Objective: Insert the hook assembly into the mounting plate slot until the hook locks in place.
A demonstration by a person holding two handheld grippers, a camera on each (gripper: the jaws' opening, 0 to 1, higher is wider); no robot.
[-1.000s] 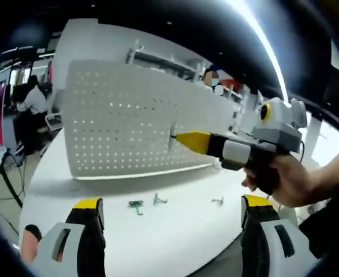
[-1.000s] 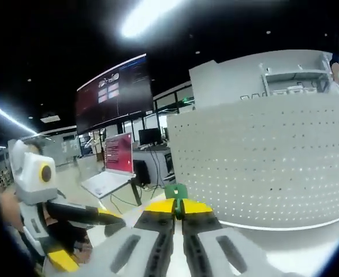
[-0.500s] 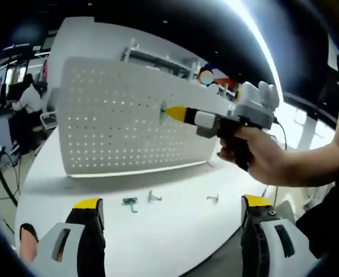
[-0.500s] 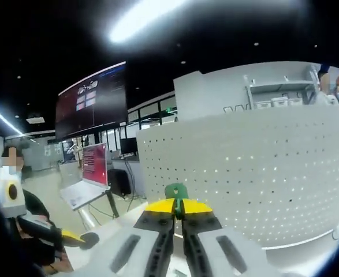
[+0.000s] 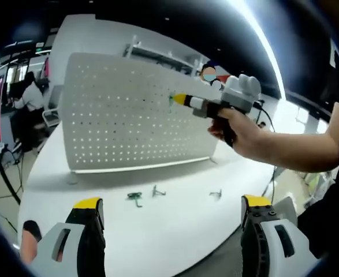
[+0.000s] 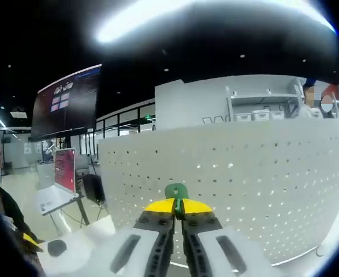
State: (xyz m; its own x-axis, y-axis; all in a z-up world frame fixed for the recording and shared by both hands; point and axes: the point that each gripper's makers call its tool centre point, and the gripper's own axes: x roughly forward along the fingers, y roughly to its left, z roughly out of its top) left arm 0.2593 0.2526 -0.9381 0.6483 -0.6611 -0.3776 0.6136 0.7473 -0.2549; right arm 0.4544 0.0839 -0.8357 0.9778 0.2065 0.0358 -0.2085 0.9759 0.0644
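Note:
A white pegboard mounting plate (image 5: 129, 115) stands upright on a white table (image 5: 175, 225). In the left gripper view my right gripper (image 5: 178, 100), held by a hand, has its yellow tips at the upper part of the plate, shut on a green hook (image 5: 171, 100) that touches the board. My left gripper (image 5: 172, 216) stands open low over the table with nothing between its jaws. In the right gripper view my right gripper (image 6: 178, 209) is shut on the green hook (image 6: 175, 191), facing the pegboard (image 6: 256, 184) closely.
Three loose hooks lie on the table before the plate: a green one (image 5: 135, 198), a grey one (image 5: 158, 191), another (image 5: 216, 194). People sit at the far left (image 5: 29, 98). White shelving (image 6: 261, 107) stands behind the plate. A laptop (image 6: 56, 184) sits at left.
My right gripper has carried the green hook up and toward the pegboard until it reaches the upper holes. The left gripper has stayed open above the table.

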